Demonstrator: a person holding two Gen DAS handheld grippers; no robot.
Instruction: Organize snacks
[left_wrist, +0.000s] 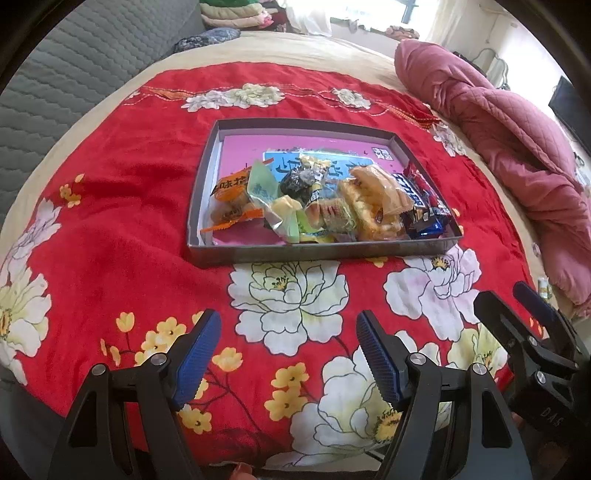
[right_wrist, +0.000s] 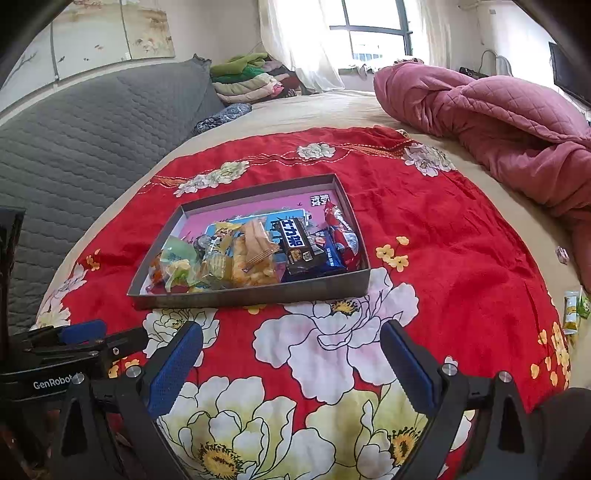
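A shallow grey box with a pink floor lies on a red floral blanket and holds several wrapped snacks: an orange pack, green packs, bread rolls and a dark chocolate bar. My left gripper is open and empty, hovering over the blanket in front of the box. My right gripper is open and empty, also in front of the box. The right gripper also shows in the left wrist view.
The red blanket covers a beige bed. A pink quilt is bunched at the far right. A grey quilted headboard stands left. Two loose snack packs lie off the blanket at the right edge.
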